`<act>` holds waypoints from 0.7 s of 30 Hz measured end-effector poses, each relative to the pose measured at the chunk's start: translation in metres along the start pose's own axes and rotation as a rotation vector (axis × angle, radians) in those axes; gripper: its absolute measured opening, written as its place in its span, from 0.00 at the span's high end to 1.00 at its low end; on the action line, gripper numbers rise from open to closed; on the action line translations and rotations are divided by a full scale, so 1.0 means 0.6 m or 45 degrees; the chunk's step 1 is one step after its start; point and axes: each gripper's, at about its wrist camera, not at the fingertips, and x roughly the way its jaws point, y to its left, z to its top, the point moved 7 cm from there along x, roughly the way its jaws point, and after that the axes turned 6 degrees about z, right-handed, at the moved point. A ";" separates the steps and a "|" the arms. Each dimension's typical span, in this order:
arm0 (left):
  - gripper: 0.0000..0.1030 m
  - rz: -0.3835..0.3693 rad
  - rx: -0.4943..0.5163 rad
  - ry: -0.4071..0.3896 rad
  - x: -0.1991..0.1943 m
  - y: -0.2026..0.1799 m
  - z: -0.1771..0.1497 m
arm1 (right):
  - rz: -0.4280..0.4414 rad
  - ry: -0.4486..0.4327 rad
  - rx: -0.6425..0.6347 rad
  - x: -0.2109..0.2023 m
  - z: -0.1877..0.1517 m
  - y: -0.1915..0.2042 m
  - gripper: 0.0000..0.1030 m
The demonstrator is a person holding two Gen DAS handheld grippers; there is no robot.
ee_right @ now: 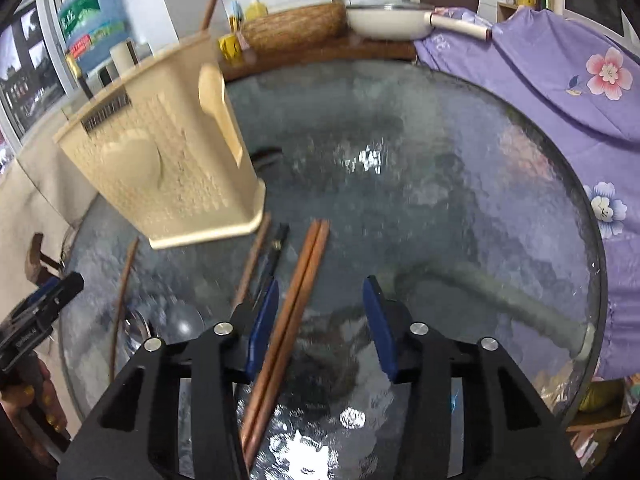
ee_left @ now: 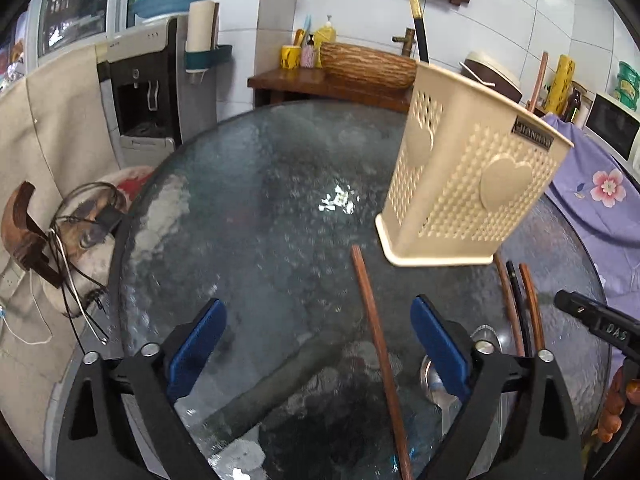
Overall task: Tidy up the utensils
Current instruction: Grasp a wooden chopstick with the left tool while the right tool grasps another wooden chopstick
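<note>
A cream perforated utensil holder (ee_left: 468, 168) stands upright on the round glass table (ee_left: 248, 208); it also shows in the right wrist view (ee_right: 160, 160). My left gripper (ee_left: 318, 344) is open above the table, and a single brown chopstick (ee_left: 378, 356) lies between its fingers. My right gripper (ee_right: 320, 320) is open, and a pair of brown chopsticks (ee_right: 292, 320) lies between its fingers near the left pad. More chopsticks, one brown (ee_right: 252, 260) and one black (ee_right: 274, 258), lie in front of the holder. A metal spoon (ee_left: 438, 392) lies under my left gripper's right finger.
A purple floral cloth (ee_right: 560, 92) covers something at the table's right edge. A wooden side table (ee_left: 320, 80) with cups and a log-shaped box stands behind. A water dispenser (ee_left: 140, 88) is at the back left. A lone brown chopstick (ee_right: 120, 308) lies left of the holder.
</note>
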 end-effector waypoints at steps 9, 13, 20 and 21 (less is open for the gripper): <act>0.21 -0.005 0.045 0.026 0.010 -0.021 -0.017 | -0.018 0.058 -0.036 0.020 -0.031 0.012 0.64; 0.22 -0.007 0.054 0.040 0.014 -0.027 -0.022 | -0.033 0.063 -0.027 0.019 -0.028 -0.001 0.70; 0.22 -0.014 0.053 0.054 0.020 -0.032 -0.023 | -0.041 0.066 -0.035 0.025 -0.016 -0.005 0.71; 0.24 -0.018 0.061 0.056 0.021 -0.035 -0.022 | -0.047 0.068 -0.043 0.028 -0.012 -0.003 0.71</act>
